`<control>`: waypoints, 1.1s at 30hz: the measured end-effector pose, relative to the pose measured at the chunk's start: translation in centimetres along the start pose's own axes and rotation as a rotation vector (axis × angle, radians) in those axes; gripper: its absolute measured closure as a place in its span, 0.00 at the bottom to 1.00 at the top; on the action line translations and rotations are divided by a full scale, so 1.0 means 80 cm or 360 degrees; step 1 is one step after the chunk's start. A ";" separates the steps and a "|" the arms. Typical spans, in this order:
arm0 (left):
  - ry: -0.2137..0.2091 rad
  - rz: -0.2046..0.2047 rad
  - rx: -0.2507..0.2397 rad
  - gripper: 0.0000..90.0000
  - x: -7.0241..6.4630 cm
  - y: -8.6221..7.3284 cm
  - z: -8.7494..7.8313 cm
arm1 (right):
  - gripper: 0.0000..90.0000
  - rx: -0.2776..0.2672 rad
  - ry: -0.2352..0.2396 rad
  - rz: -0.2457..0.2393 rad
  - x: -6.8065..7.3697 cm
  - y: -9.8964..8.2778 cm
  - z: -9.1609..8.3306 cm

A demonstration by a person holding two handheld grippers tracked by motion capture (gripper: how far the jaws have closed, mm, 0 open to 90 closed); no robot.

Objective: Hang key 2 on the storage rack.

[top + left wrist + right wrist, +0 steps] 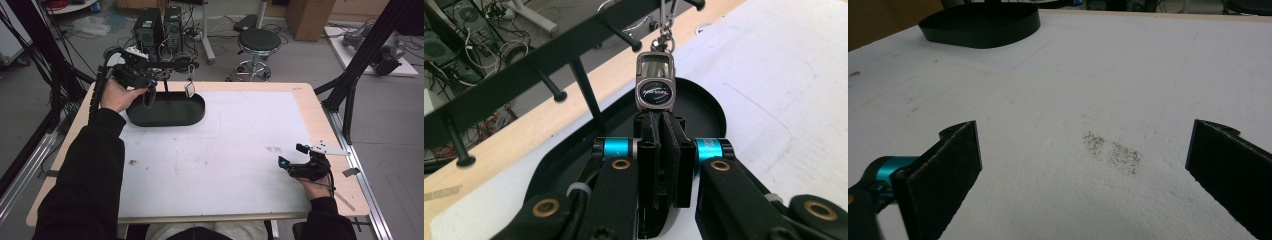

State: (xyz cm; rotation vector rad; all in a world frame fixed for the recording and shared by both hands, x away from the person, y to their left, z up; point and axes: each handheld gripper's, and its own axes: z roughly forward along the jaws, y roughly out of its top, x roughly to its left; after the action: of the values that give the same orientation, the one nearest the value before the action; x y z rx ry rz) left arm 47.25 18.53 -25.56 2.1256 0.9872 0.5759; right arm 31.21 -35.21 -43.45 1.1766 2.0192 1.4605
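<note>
Presently one key fob (654, 88) hangs by its chain from one black peg rack (170, 65), which rises on a post out of one black oval tray (167, 117) at about 11 o'clock on the table (305, 100). Two grippers are present: the left gripper (662, 120) has its jaws pressed together just below the key fob, with nothing visibly clamped between them; the right gripper (1083, 165) rests at 4 o'clock, jaws spread wide over a smudged patch. A white mat (225, 165) covers the wooden table. Beyond it stand one round stool (258, 42) and two computer towers (160, 25) on a grey floor strewn with cables. The key fob's long axis is vertical, its ring end pointing up.
</note>
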 end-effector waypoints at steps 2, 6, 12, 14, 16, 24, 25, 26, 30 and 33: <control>0.0008 0.0015 0.0011 0.94 -0.002 0.006 0.005 | 0.01 0.0004 -0.0003 0.0002 0.000 0.000 0.000; 0.0045 0.0031 0.0014 0.94 -0.005 0.015 0.015 | 0.01 0.0007 0.0005 0.0008 0.000 0.000 0.001; 0.0097 0.0014 -0.0017 0.95 -0.005 0.020 0.024 | 0.01 0.0011 -0.0008 0.0005 -0.001 0.000 0.002; 0.0116 0.0010 -0.0003 0.95 -0.005 0.020 0.029 | 0.01 0.0013 -0.0007 0.0016 -0.001 0.000 0.002; 0.0126 0.0016 0.0017 0.95 -0.006 0.019 0.034 | 0.01 0.0009 -0.0007 0.0012 -0.001 0.000 0.002; 0.0190 0.0024 0.0058 0.94 -0.009 0.016 0.048 | 0.01 0.0016 -0.0024 0.0014 -0.003 0.000 0.002; 0.0195 0.0018 0.0061 0.94 -0.009 0.015 0.051 | 0.01 0.0021 -0.0022 0.0017 -0.003 0.000 0.002; 0.0205 0.0024 0.0069 0.94 -0.010 0.015 0.054 | 0.01 0.0022 -0.0023 0.0018 -0.003 0.000 0.002; 0.0247 0.0030 0.0090 0.94 -0.013 0.012 0.064 | 0.01 0.0017 -0.0028 0.0012 -0.004 0.000 0.002; 0.0264 0.0014 0.0085 0.94 -0.011 0.008 0.070 | 0.01 0.0018 -0.0031 0.0013 -0.004 0.000 0.003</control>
State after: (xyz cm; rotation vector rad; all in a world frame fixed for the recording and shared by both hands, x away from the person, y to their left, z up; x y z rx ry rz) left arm 50.60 15.19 -28.78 2.1567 1.0954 0.7475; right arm 31.54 -35.32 -43.59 1.2005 2.0144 1.4379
